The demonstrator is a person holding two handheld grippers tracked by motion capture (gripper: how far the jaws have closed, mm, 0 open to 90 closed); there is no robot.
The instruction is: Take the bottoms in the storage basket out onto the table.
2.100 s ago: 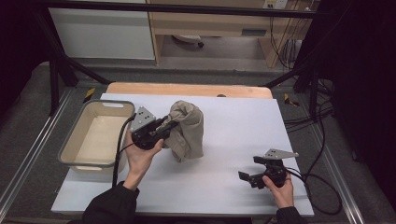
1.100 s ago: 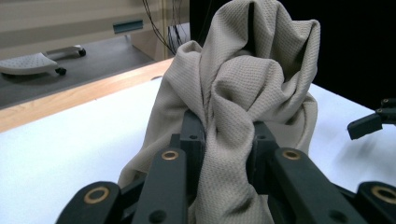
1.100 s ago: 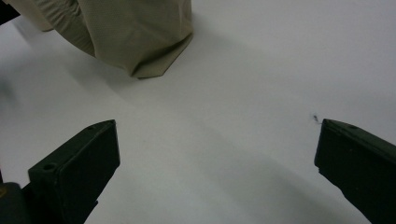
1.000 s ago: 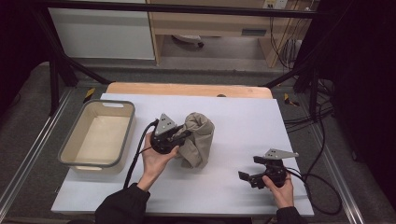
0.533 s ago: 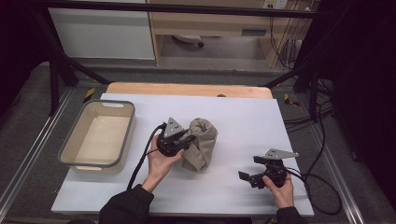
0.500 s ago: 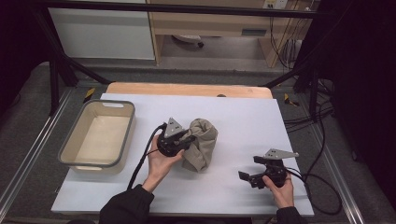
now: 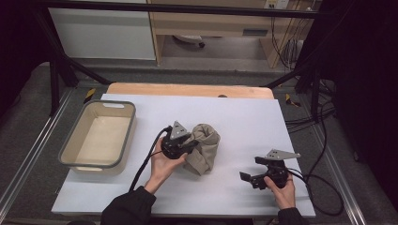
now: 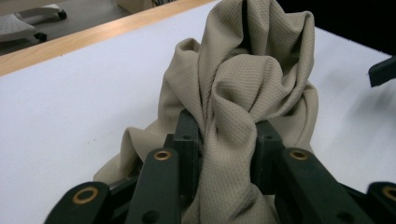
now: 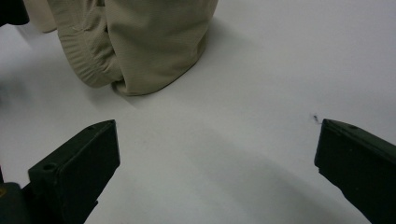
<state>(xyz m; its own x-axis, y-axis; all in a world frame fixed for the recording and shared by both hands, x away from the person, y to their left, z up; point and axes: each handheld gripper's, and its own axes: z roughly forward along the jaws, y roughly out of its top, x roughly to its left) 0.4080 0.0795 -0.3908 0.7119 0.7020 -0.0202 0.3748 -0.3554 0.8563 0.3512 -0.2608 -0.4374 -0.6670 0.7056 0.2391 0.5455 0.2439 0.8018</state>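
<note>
A crumpled beige cloth (image 7: 204,149) lies bunched on the white table (image 7: 244,117) near its middle. My left gripper (image 7: 190,146) is at the cloth's left side. In the left gripper view a twisted fold of the cloth (image 8: 243,84) is pinched between the two pads of that gripper (image 8: 224,135); its jaws have just been opening a little, with the fold still between them. At the front right my right gripper (image 7: 252,168) rests low over the table with its jaws wide apart and nothing between them (image 9: 217,154). The cloth's lower edge (image 9: 140,42) lies ahead of it.
A beige bin with a grey rim (image 7: 70,145) stands on the table at the left, and nothing lies inside it. Wooden table edge (image 7: 187,89) runs along the back. Cables (image 7: 324,187) trail off the right side.
My left gripper carried the cloth rightward from beside the bin and lowered it until it slumped on the table. The right gripper has stayed still.
</note>
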